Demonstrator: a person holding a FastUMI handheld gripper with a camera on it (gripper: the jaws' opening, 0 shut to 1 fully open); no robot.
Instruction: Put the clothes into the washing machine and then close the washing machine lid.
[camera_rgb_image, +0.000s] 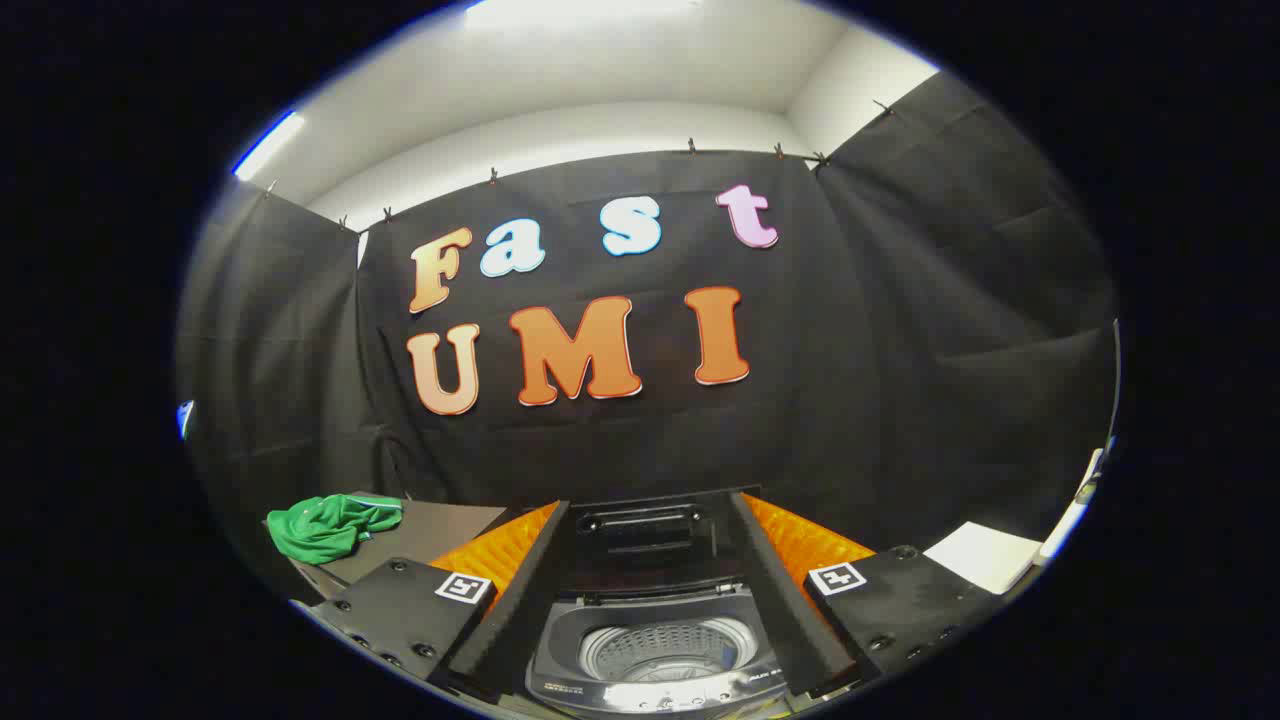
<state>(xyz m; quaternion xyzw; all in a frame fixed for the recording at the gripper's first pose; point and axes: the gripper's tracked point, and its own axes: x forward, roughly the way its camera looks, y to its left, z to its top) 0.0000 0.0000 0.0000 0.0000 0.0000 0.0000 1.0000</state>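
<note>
A small top-loading washing machine (655, 655) stands between and just ahead of my fingers, its lid (645, 540) raised upright behind the round drum (668, 650). The drum looks bare inside. A crumpled green garment (325, 525) lies on a grey table (450, 530), to the left of and beyond the left finger. My gripper (648, 585) is open, its fingers spread wide to either side of the machine with nothing held between them.
A flat white object (985, 555) lies to the right beyond the right finger. The black cloth wall stands close behind the machine and the table.
</note>
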